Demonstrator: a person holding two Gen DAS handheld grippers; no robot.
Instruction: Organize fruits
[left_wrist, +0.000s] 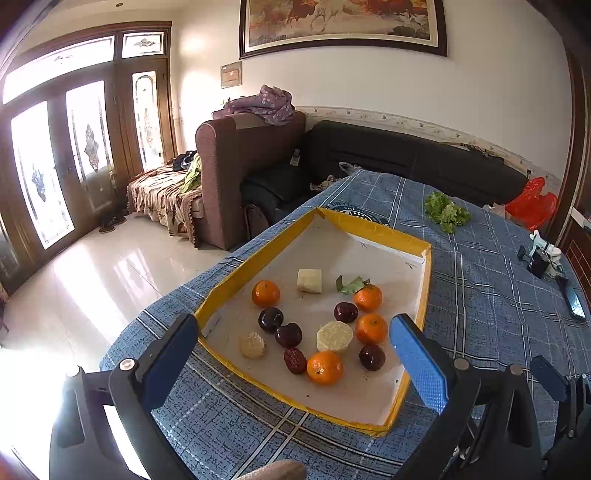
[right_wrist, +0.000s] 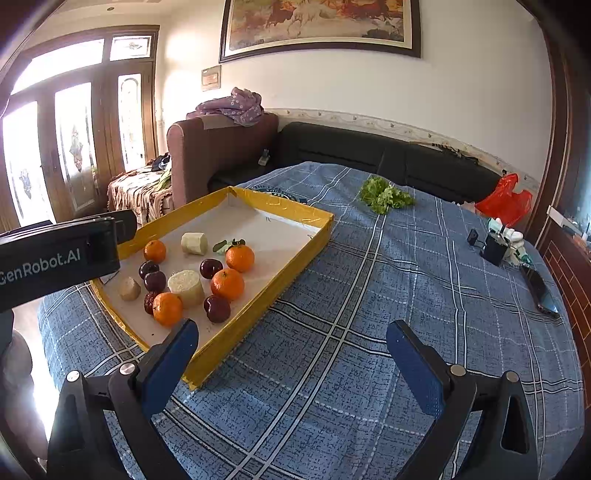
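A shallow yellow-rimmed tray (left_wrist: 424, 295) (right_wrist: 295, 254) lies on the blue checked tablecloth. Inside it are several oranges (left_wrist: 324, 367) (right_wrist: 167, 308), several dark cherries (left_wrist: 270, 319) (right_wrist: 217, 308), a red date (left_wrist: 294, 360), pale cut pieces (left_wrist: 334, 336) (right_wrist: 186, 287) and one more pale block (left_wrist: 309, 280). My left gripper (left_wrist: 293, 350) hovers open over the tray's near end, its blue pads either side of the fruit. My right gripper (right_wrist: 291, 363) is open above bare cloth, right of the tray, with nothing between its fingers. The left gripper's black body (right_wrist: 59, 258) shows at the left of the right wrist view.
A bunch of green lettuce (left_wrist: 446, 212) (right_wrist: 386, 195) lies on the far part of the table. A small figurine with a black clip (right_wrist: 500, 242), a dark phone (right_wrist: 541, 291) and a red bag (right_wrist: 504, 201) sit at the right. Sofas stand beyond the table.
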